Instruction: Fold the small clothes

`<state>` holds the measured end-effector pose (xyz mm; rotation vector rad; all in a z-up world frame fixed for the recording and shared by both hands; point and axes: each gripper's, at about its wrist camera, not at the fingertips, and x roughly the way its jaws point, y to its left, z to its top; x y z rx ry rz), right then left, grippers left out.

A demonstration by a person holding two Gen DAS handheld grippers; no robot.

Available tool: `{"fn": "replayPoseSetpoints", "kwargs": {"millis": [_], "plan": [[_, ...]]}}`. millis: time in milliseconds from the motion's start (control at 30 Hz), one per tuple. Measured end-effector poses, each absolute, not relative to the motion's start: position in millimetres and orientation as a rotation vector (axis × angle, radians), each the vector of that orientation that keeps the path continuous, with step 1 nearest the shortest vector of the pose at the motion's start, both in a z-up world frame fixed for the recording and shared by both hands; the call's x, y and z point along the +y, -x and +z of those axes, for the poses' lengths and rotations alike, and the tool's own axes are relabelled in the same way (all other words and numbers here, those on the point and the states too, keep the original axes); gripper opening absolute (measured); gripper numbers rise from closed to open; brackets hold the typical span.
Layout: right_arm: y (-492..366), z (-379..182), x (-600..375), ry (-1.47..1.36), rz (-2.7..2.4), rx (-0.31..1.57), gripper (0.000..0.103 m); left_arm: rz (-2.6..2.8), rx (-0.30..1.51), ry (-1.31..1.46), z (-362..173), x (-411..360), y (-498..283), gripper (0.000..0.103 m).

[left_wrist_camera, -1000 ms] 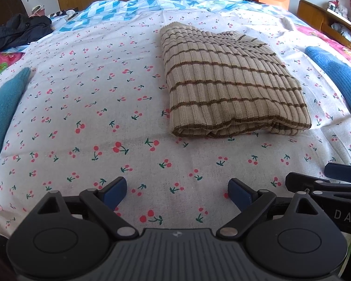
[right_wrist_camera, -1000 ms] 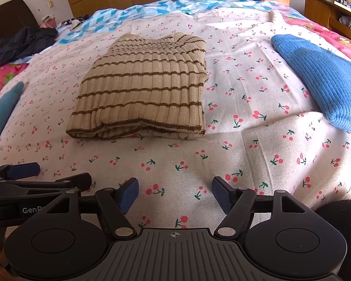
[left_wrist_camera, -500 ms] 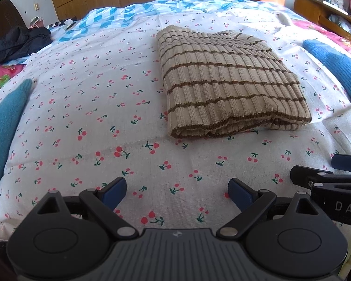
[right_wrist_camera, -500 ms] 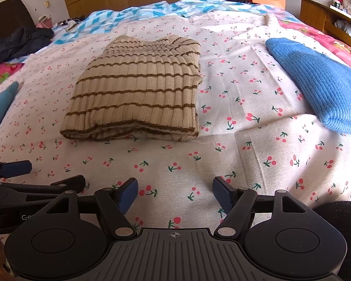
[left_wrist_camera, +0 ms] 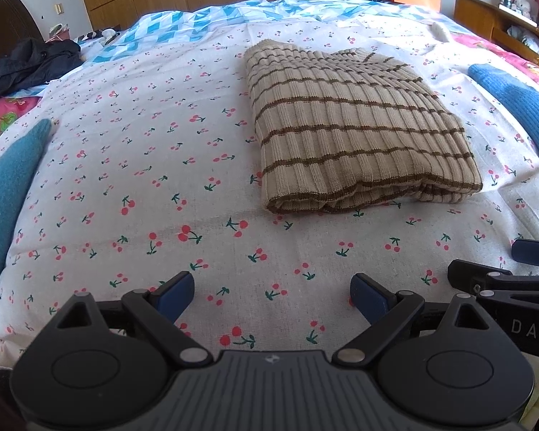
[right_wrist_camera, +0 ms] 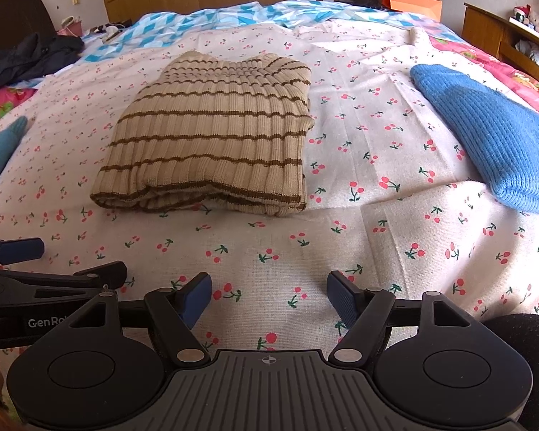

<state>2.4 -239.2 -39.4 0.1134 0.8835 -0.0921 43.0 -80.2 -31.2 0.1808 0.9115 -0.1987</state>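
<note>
- While you hold both tools low at the near edge of the bed, your left gripper [left_wrist_camera: 271, 292] has its blue pads spread apart with nothing between them, only cherry-print sheet [left_wrist_camera: 143, 179] below.
- Your right gripper [right_wrist_camera: 267, 296] is the same: jaws apart, empty, hovering over bare sheet and well short of any clothing.
- Each tool shows at the edge of the other's view, so they sit side by side, close together.
- Further up the bed, roughly centred between the two views, lies the striped sweater [right_wrist_camera: 212, 140], beige ribbed knit with brown bands, already folded into a thick rectangle.
- It looks soft, light and floppy; I judge it would sag and unfold if you lifted it by one point.
- Its near edge shows stacked layers with loose hems. If you move it, pinch through all layers at the two near corners, one tool on each.
- The ribbed knit should give the pads good hold, but it will stretch if pulled.
- To your right lies a blue knit [right_wrist_camera: 492, 143], cut off by the frame, so its full shape and whether it is folded cannot be told.
- To your left, a teal cloth [left_wrist_camera: 3, 194] is also cut off.
- At the far end, a dark garment [left_wrist_camera: 28, 64] and a blue patterned cover [left_wrist_camera: 204, 25] are too distant and warped to make out.
- How the sweater's sleeves are tucked is hidden inside the fold.
</note>
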Motion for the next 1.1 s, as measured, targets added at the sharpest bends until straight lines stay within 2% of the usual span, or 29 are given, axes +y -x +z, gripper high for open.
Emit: {"fn": "replayPoseSetpoints", "kwargs": {"millis": [1100], "plan": [[0.2,-39.5,-238.0,-0.094,-0.109,0.878,0.072,-0.187,0.902,-0.190,-27.9,-81.0,-39.4,0.098]]}}
